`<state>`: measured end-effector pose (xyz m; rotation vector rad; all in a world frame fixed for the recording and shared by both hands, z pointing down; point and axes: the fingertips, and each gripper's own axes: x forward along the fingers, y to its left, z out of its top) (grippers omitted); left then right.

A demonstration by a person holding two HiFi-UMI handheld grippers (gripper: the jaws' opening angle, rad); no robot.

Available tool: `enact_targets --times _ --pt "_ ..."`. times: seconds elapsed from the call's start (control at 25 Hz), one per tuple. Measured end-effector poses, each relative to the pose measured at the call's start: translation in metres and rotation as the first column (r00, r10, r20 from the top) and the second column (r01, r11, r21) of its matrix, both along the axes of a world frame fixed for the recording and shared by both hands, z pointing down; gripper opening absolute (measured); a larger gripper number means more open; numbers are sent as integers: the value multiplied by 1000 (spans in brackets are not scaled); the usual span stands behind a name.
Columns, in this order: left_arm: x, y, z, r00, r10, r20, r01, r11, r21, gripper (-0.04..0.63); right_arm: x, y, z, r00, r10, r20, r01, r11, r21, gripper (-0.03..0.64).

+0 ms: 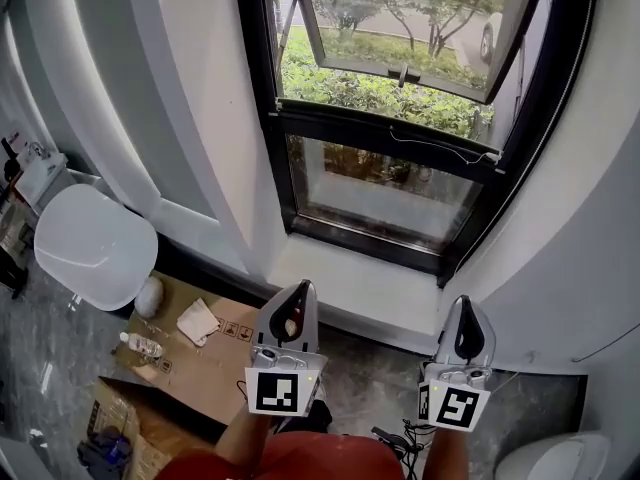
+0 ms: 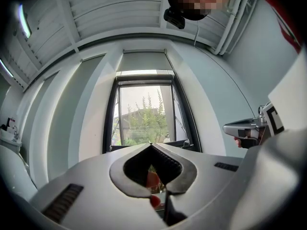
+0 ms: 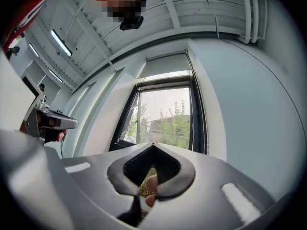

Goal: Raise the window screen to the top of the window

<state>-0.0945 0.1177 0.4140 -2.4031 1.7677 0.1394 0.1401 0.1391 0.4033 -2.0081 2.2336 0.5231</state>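
Left gripper (image 1: 303,288) and right gripper (image 1: 462,302) are both clenched on nothing; the window (image 1: 370,128) stands well apart, at twelve o'clock from both.

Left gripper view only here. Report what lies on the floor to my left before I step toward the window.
Observer: Flattened cardboard lies there, with a plastic bottle on it.
Operator: Now report on the right gripper.
Observer: It is shut, with nothing between its jaws.
Operator: Give me the upper pane.
Observer: It is swung open outward, with bushes showing beyond it.
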Motion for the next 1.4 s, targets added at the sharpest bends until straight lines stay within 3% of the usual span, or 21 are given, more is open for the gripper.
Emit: enact_targets --times 0.56,0.84,1.12,1.4 --pt "-44 -115 9 998 50 -36 -51 998 -28 5 -46 -108 3 999 38 -19 -38 999 -21 9" --pt "-58 -150 17 995 79 -56 -82 996 -45 5 -69 -137 7 996 51 -67 -55 997 -47 9" --pt "-46 -174 21 992 116 -56 -119 991 -53 5 -61 -155 10 994 76 -74 -81 995 -59 9" --pt "-33 -206 11 994 104 -10 -105 993 -48 5 -42 -186 10 995 78 -58 -81 996 -45 9"
